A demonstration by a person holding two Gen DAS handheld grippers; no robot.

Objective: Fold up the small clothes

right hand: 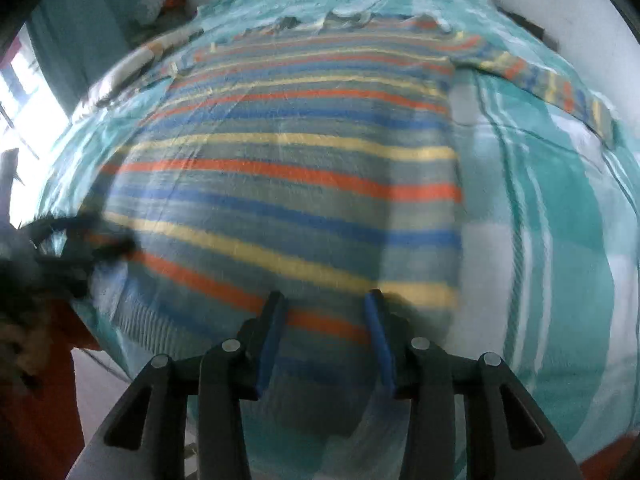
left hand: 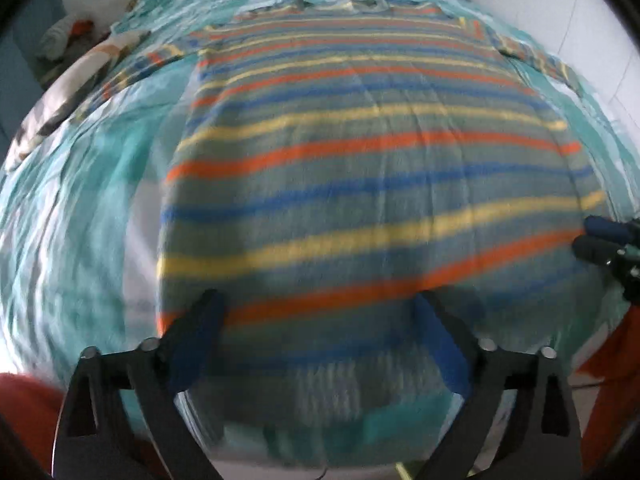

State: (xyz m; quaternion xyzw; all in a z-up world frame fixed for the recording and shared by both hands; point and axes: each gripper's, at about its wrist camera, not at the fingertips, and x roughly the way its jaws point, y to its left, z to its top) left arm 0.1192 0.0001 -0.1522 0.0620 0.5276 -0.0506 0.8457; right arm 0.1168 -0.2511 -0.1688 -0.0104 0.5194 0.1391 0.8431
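Striped sweater (left hand: 372,168) lies flat beneath left gripper (left hand: 320,312) and right gripper (right hand: 326,320), both open.

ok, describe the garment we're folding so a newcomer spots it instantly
Start at the bed sheet, teal and white, covering the whole surface. Spread flat in its middle lies the striped sweater, sleeves out to both sides. Its grey knit crossed by orange, blue and yellow bands sets it apart from the sheet around it.

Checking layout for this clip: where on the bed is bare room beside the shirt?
Bare teal bedsheet runs right of the striped shirt, below its right sleeve. Another bare strip lies left of it. The far-left corner, with crumpled clothes, is crowded.
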